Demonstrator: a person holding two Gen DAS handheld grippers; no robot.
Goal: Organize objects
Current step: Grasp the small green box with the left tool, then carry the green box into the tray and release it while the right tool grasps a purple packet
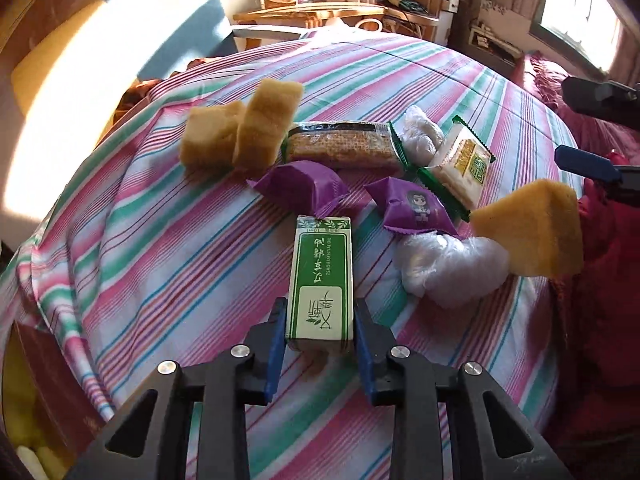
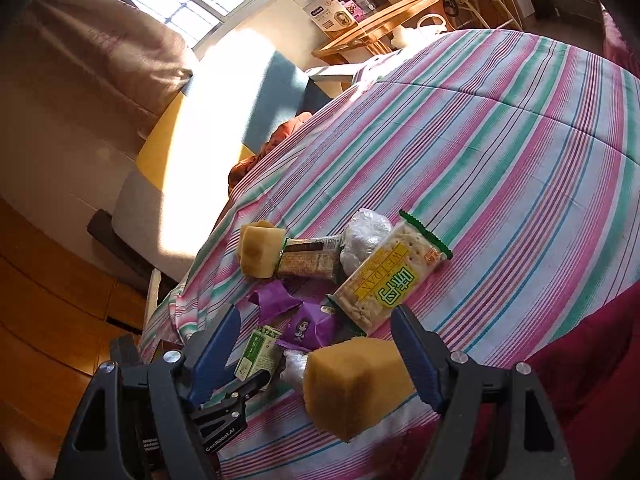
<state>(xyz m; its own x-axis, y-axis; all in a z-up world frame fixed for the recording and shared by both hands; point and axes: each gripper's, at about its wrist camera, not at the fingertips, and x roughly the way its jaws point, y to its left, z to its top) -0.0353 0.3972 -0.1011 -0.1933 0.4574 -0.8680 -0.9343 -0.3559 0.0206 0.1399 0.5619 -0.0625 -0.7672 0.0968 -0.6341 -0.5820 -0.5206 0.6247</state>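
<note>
My left gripper [image 1: 320, 316] is shut on a green and white essential-oil box [image 1: 321, 276], held just above the striped bedsheet [image 1: 160, 240]. My right gripper [image 2: 316, 344] is open; a yellow sponge block [image 2: 356, 384] sits between its fingers against the right finger, with a wide gap to the left finger. That sponge [image 1: 532, 232] shows at the right of the left wrist view. On the sheet lie two more sponges [image 1: 240, 132], two purple snack packets [image 1: 304, 186], two cracker packs [image 1: 344, 146] and two white plastic bundles [image 1: 444, 270].
A red blanket [image 1: 592, 280] borders the sheet on the right. A wooden side table [image 1: 312, 12] with a box stands beyond the bed. The floor and a grey cushion [image 2: 140, 216] lie off the bed's left edge.
</note>
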